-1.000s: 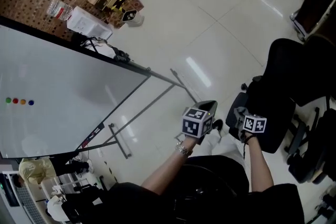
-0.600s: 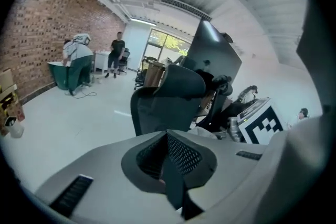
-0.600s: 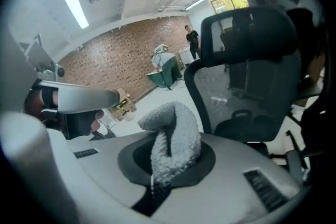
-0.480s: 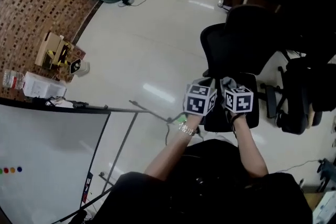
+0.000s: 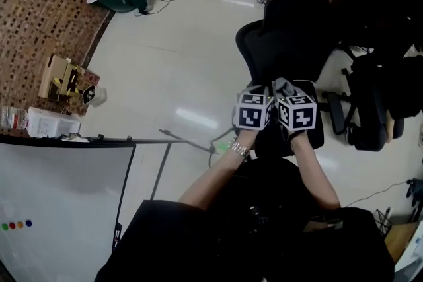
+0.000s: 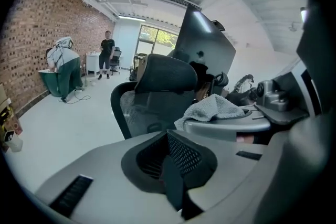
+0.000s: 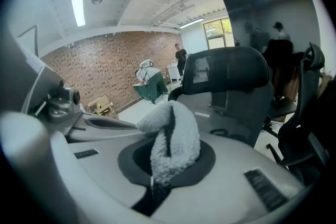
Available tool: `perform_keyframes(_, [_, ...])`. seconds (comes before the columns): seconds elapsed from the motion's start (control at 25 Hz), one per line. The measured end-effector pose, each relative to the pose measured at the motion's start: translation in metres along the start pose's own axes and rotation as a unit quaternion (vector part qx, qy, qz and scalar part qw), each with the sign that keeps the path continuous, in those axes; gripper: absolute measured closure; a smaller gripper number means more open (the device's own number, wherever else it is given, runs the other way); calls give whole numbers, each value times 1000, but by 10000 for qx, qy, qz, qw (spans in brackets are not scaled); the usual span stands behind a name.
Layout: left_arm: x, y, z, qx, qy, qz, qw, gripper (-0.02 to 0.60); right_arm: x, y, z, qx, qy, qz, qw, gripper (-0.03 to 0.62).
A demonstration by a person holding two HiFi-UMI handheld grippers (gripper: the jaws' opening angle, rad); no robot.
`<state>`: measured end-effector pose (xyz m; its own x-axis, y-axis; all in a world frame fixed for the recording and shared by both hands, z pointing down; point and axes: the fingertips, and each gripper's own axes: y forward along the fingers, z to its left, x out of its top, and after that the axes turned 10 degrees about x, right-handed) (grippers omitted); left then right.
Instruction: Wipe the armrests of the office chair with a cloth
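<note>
Left gripper [image 5: 260, 90] fingers [image 6: 185, 153] together; right gripper's [image 5: 286, 93] on cloth [image 7: 172, 139].

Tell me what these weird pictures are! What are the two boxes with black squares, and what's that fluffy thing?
A person holds two pinching tools called grippers, one in each hand. The boxes with squares are part of them. The head view comes from a camera on the person's head, looking down. The other two come from little cameras riding on each gripper. The fluffy thing is a grey cloth, pinched in the right gripper. The left gripper has its jaws closed on nothing. Ahead, on the pale floor, stands a black office chair.
</note>
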<state>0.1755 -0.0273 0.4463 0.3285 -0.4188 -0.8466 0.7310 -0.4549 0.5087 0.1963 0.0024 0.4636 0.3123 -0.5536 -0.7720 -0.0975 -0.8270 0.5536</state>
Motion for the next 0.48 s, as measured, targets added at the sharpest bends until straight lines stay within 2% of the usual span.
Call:
perform_keyframes(0.2, [6,1,-2,-93,63,-58,9999,586,19,-4,7,199,-82,-291,9993,576])
perform_keyframes(0.48, [20,5,-8,-222,55,-183,9996,586,37,-13,4,233,-185,-493,9983,575])
